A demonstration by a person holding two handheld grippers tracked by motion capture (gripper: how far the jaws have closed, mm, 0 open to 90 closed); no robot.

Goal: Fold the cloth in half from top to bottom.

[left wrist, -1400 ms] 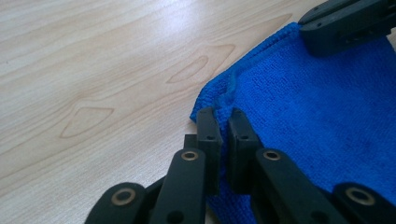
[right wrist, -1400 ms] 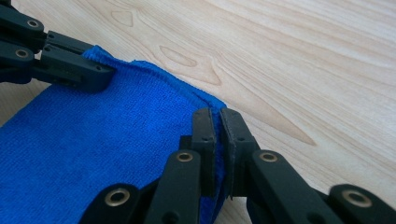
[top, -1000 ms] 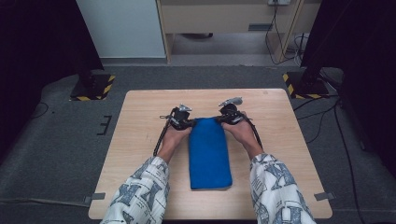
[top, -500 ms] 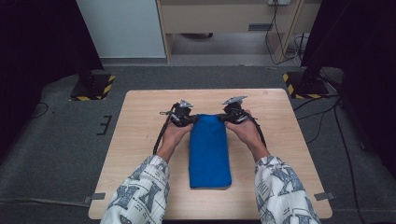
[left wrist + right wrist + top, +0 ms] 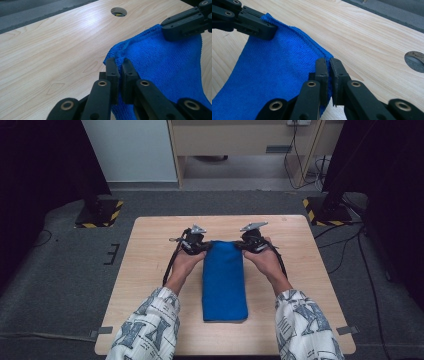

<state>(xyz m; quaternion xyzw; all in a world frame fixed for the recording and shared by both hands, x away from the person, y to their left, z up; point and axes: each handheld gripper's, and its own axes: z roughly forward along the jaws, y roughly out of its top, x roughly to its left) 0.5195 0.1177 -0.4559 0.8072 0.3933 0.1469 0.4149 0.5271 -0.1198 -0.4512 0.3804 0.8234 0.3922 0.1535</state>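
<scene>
From the high view, the left gripper [image 5: 196, 243] and right gripper [image 5: 249, 241] each pinched a far corner of the blue cloth [image 5: 224, 282], which stretched back between the forearms on the table [image 5: 150, 270]. In the left gripper view, its jaws were clamped on the cloth's corner, the cloth spreading rightward. In the right gripper view, the jaws gripped the opposite corner, the cloth running leftward.

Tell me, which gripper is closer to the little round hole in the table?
Right. The right gripper pinches the blue cloth's far corner on the side where the hole sits. The left gripper pinches the opposite far corner, farther from it.
</scene>
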